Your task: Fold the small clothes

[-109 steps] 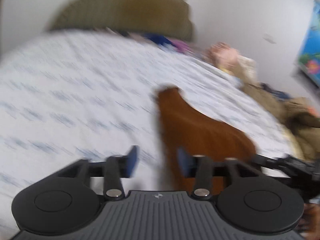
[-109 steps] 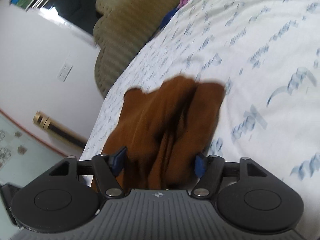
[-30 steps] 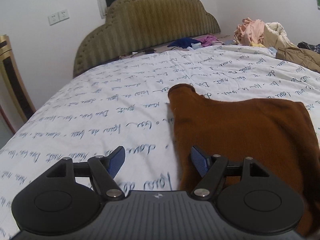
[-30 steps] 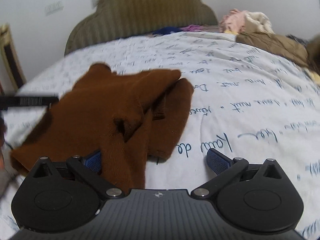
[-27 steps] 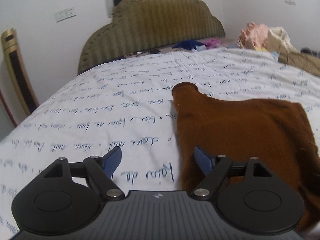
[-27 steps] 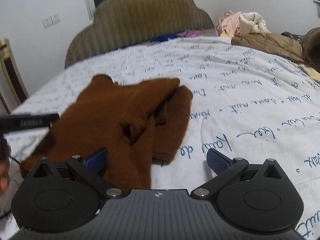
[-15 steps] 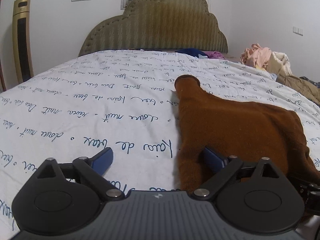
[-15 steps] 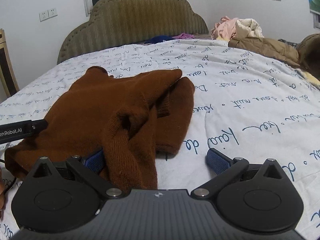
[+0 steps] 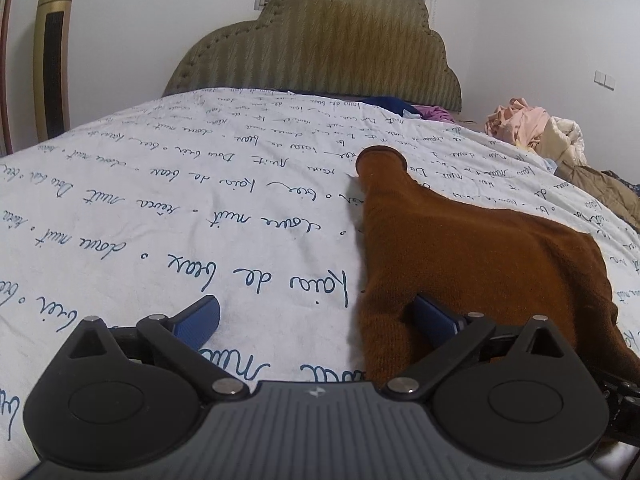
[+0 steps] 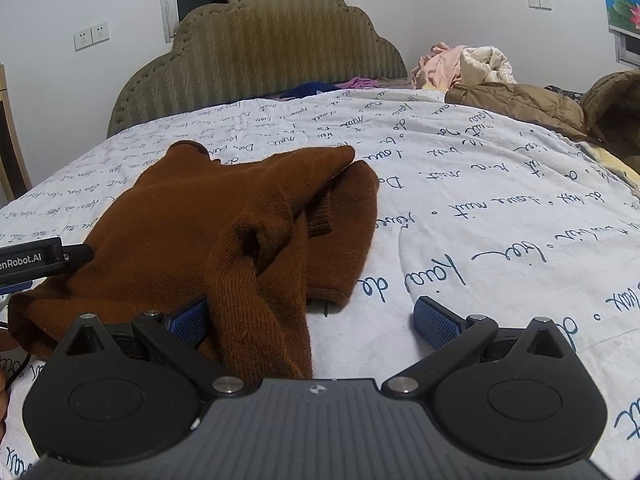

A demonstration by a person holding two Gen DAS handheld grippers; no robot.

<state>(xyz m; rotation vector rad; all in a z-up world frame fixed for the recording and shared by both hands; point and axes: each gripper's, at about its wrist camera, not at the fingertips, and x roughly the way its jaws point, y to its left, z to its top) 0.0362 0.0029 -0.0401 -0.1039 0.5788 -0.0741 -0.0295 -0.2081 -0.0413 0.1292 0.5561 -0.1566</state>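
Observation:
A small brown knitted garment lies on the white bedsheet with blue script. In the left wrist view one narrow end points towards the headboard. My left gripper is open and low over the sheet, its right finger resting on the garment's near left edge. In the right wrist view the garment is bunched, with a fold running towards me. My right gripper is open, and that fold lies between its fingers. The left gripper's body shows at the left edge there.
An olive padded headboard stands at the far end. A pile of pink and cream clothes and a tan jacket lie at the far right. Blue and purple clothes lie by the headboard. A gold tower unit stands at the left wall.
Both grippers have dropped lower towards the bed and levelled out. The left gripper's fingers have spread wider. The garment now lies still on the sheet.

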